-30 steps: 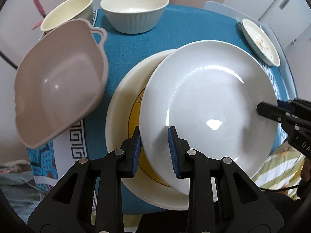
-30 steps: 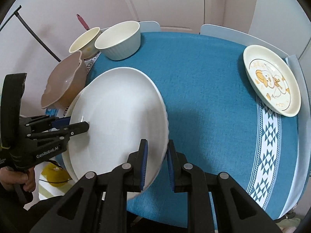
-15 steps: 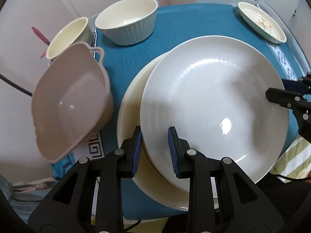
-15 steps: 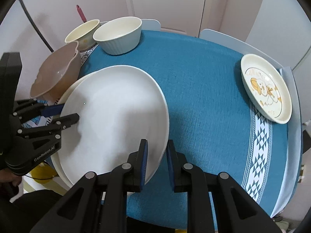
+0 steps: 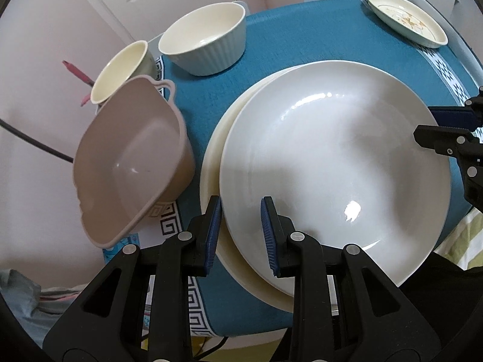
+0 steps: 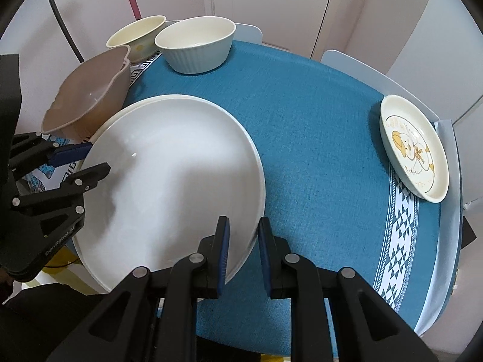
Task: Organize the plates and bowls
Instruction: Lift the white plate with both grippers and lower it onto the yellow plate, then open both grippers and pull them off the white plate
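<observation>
While both grippers bracket the white plate (image 5: 332, 163), finish this step by settling it square on the cream plate (image 5: 215, 163) under it, which shows only as a crescent on the plate's left side. You look to be at the point of letting go, so ease each tool straight back along the table (image 6: 317, 138) and do not lift or twist, or the rim may catch a finger and drag the stack sideways toward the brown bowl (image 5: 129, 163), which sits just beside the cream plate. From these views I cannot tell whether the white plate is fully down or a little raised at its near edge; check that before you draw away.

Your left gripper (image 5: 241, 235) comes in low from the near left edge, fingers pointing across the table. Its jaws stand apart, one blue pad outside the rim and one over the plate's face, with a gap showing beside each, so it seems not to be pinching. Your right gripper (image 6: 243, 247) reaches in from the opposite side at a similar low angle; its jaws also straddle the rim with space between them, and whether either pad touches is unclear.

Next in line are probably the duck plate (image 6: 413, 147), well apart at the far right, and the ribbed bowl (image 6: 196, 45) and small bowl (image 6: 139, 36) at the back.
</observation>
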Tool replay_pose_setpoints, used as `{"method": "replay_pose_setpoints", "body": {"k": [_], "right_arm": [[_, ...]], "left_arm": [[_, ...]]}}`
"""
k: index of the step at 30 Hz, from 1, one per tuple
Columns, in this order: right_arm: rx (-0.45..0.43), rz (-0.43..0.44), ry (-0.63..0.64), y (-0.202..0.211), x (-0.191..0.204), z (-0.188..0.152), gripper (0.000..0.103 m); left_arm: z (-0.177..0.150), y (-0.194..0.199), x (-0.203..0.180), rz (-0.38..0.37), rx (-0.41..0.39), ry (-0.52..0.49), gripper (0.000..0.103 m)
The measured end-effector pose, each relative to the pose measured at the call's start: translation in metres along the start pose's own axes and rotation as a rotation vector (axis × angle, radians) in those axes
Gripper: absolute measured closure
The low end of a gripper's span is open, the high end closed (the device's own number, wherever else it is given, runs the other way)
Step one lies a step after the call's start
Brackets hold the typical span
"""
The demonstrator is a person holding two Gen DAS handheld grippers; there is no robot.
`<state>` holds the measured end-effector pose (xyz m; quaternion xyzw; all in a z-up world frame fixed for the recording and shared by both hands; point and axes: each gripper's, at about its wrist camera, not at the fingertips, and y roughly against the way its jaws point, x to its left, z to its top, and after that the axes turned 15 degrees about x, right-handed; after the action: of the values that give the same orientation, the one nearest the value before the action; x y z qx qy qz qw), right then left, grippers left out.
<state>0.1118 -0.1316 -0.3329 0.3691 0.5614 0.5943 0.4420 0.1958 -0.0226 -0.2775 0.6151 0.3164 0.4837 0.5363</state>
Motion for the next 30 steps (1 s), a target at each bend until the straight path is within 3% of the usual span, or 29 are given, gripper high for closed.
{"method": "replay_pose_setpoints", "body": {"k": [7,8,17,23,24,26,27,28,29,30], "right_arm": [[-0.004,0.004,0.006,0.0,0.002,-0.002,0.085],[-0.005,0.004,0.008,0.001,0.003,-0.002,0.085],[-0.018,0.016,-0.004,0.003,-0.001,-0.004,0.085],[-0.113,0.099,-0.113,0.036,-0.035,-0.005,0.085],[-0.128,0.105,-0.141,0.042,-0.043,-0.006,0.085],[-0.159,0.139,-0.195,0.055,-0.059,-0.009,0.085],[-0.174,0.15,-0.222,0.061,-0.065,-0.011,0.085],[-0.197,0.155,-0.253,0.068,-0.073,-0.015,0.075],[-0.224,0.154,-0.283,0.076,-0.081,-0.019,0.064],[-0.245,0.154,-0.303,0.082,-0.087,-0.022,0.028]], "left_arm": [[0.003,0.004,-0.001,0.021,-0.007,0.004,0.079],[-0.008,0.003,0.002,0.018,-0.011,0.007,0.079],[-0.007,0.009,0.009,-0.024,-0.012,0.022,0.079],[0.002,0.061,0.021,-0.068,-0.136,0.05,0.078],[0.006,0.075,0.023,-0.081,-0.17,0.06,0.074],[0.015,0.096,0.025,-0.103,-0.224,0.066,0.041],[0.018,0.107,0.025,-0.111,-0.259,0.065,0.014],[0.022,0.113,0.026,-0.117,-0.291,0.062,0.001],[0.025,0.126,0.024,-0.127,-0.346,0.048,0.0],[0.027,0.136,0.021,-0.137,-0.378,0.028,0.0]]}}
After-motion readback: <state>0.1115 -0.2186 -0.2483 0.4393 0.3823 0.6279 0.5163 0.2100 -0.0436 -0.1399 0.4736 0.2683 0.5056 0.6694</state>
